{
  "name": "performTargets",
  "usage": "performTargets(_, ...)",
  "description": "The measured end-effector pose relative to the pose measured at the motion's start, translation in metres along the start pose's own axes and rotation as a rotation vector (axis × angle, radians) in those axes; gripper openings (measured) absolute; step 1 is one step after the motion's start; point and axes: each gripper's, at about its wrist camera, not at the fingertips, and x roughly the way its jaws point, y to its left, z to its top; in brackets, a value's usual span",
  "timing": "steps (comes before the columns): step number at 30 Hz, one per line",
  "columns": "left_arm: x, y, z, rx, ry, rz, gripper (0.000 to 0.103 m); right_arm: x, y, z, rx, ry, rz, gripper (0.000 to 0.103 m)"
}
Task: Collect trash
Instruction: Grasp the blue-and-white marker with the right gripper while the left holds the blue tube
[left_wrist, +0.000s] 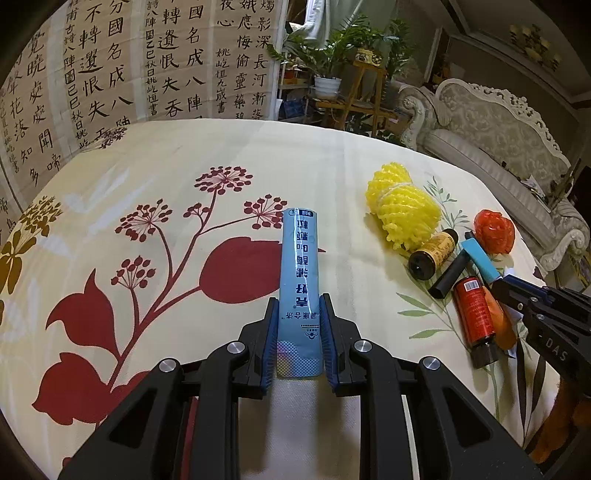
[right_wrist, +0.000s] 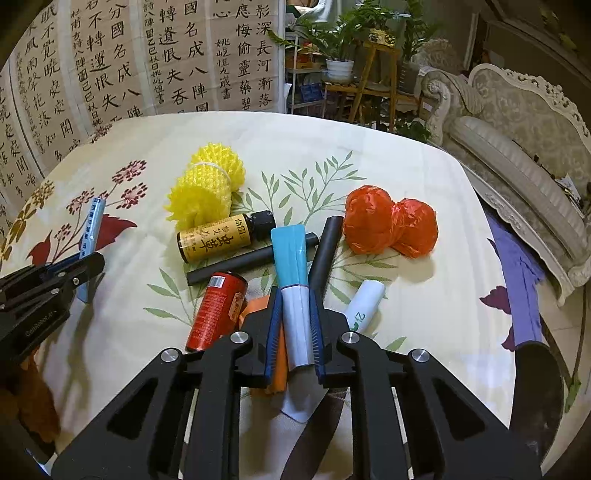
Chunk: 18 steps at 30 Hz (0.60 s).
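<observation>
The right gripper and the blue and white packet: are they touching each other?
Touching. In the right wrist view the right gripper has both blue pads pressed against the sides of the blue and white packet, with no gap.

left hand-held gripper (left_wrist: 297, 332) clamped | right hand-held gripper (right_wrist: 295, 325) clamped, both angled down

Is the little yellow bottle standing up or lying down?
Lying down. The yellow bottle rests on its side on the tablecloth, black cap pointing right, beside the yellow foam net.
</observation>
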Motion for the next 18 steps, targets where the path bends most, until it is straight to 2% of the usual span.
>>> performTargets(11, -0.013, -0.013, -0.005, 0.009, -0.025, -0.005, 0.023, -0.032, -0.014, -0.011, 0.051, -0.061, 0.003, 0.014)
performTargets(18, -0.032, -0.043, -0.013, 0.043, -0.059, -0.042, 0.023, -0.059, -0.038, -0.031, 0.107, -0.097, -0.027, 0.014)
